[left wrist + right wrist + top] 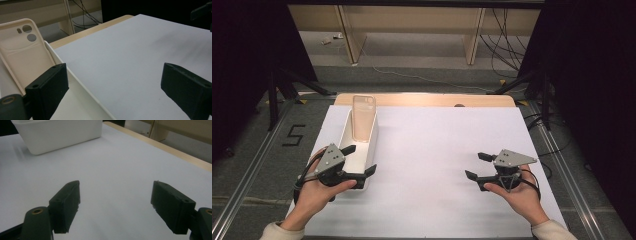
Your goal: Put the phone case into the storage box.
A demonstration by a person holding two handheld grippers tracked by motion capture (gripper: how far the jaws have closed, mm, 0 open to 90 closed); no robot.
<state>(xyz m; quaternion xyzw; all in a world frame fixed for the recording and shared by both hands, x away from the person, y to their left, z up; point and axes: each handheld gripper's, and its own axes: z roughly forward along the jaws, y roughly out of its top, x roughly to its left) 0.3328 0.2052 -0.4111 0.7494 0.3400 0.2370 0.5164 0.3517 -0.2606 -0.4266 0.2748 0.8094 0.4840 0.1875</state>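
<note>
Hovering both grippers over the white sheet (437, 150), nothing gripped yet. Left gripper (361, 161) is sitting at the near end of the white bin (373, 140), jaws spread wide and straddling the bin's right wall: one jaw inside, one outside over the sheet, as the left gripper view is showing. Right gripper (477, 165) is hanging well apart on the right side of the sheet, jaws also wide, holding nothing.

Work item looks like the phone case (363, 117), cream and translucent, standing in the far end of the bin and leaning on its far wall, camera cutouts up.

Judging the step as a reach for the case with the left gripper. Advice:
- Keep jaws wide while moving along the bin toward the far end, so neither one is catching the wall.
- Pinch across the case's long edges or top rim, not the flat back; it's thin and likely flexing.
- Lift straight up before swinging out, or the bin is probably tipping or sliding.
- Right gripper could be steadying the bin's wall if it shifts.

Count: two grippers, one bin, one phone case, one sheet on one wooden table (422, 99).
</note>
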